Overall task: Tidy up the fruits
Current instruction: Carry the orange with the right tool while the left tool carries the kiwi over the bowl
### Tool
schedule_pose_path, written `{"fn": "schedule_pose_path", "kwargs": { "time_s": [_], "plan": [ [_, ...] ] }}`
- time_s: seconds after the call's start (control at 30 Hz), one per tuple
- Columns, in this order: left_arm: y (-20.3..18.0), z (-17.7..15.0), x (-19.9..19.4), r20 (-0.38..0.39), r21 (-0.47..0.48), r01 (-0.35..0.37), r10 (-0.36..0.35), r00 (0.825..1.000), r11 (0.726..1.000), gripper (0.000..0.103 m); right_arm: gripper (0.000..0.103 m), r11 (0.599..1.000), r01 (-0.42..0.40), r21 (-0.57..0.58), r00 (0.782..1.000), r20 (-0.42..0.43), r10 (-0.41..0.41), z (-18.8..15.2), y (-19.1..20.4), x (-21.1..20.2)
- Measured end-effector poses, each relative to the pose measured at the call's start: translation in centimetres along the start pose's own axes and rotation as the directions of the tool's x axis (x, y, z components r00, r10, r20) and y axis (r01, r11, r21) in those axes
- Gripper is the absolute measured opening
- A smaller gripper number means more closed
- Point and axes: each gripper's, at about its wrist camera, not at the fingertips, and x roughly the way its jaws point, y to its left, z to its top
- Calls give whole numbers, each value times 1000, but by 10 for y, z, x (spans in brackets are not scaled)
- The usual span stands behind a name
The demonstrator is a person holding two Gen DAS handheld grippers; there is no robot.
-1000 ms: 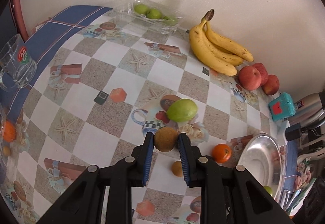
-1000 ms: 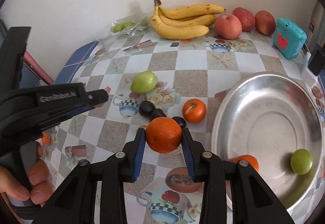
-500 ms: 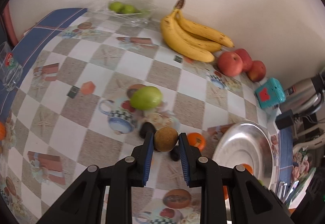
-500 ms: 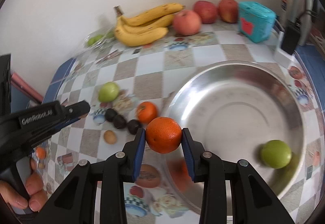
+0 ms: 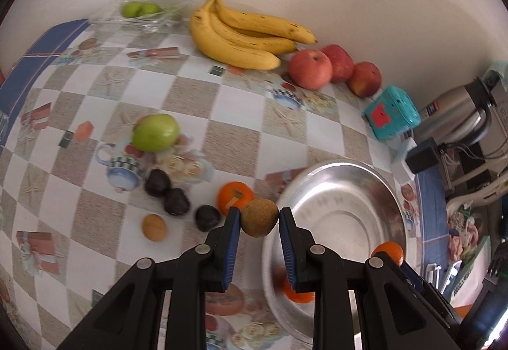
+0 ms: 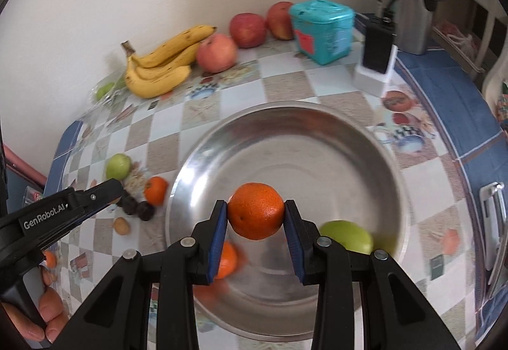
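Note:
My left gripper [image 5: 258, 218] is shut on a brown kiwi [image 5: 258, 216], held above the table just left of the steel bowl's rim [image 5: 336, 164]. My right gripper [image 6: 255, 212] is shut on an orange [image 6: 255, 211] and hangs over the bowl [image 6: 285, 143]. Inside the bowl lie a green fruit [image 6: 347, 237] and another orange [image 6: 228, 259]. Left of the bowl on the checked cloth sit a green apple [image 5: 155, 132], an orange [image 5: 233, 196], three dark fruits [image 5: 176, 201] and a small brown fruit [image 5: 154, 227].
Bananas [image 5: 241, 36] and three red apples [image 5: 309, 69] line the back wall, with a clear pack of green fruits [image 5: 139, 10] further left. A teal box [image 5: 392, 116], a black charger [image 6: 377, 48] and a steel thermos [image 5: 457, 115] stand at the right.
Both grippers have travelled right with their fruit. The orange has gone from over the cloth to over the bowl. The kiwi has passed the green apple and reached the bowl's left rim.

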Motion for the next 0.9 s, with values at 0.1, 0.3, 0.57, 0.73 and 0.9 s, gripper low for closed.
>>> {"fn": "schedule_pose_path", "kwargs": {
  "time_s": [0.1,0.3,0.57,0.73,0.9],
  "plan": [
    [-12,-4,3,-10,25,6,-6,1000,1000,27,37,1000,16,15,1000,-1,-16,-1,-14,-1],
    [-29,-11,10,-29,55,16,-15,999,998,27,37,999,31,45,1000,3,-31,-2,-33,-5],
    [-45,-20,21,-48,95,32,-28,998,995,27,37,997,39,68,999,16,-40,-1,-43,-8],
    [-49,-26,32,-78,114,30,-21,997,993,27,37,998,33,59,999,9,-33,-2,-41,-3],
    [-48,-30,40,-103,118,24,-12,995,993,27,38,998,32,56,999,2,-32,-4,-38,1]
  ]
}}
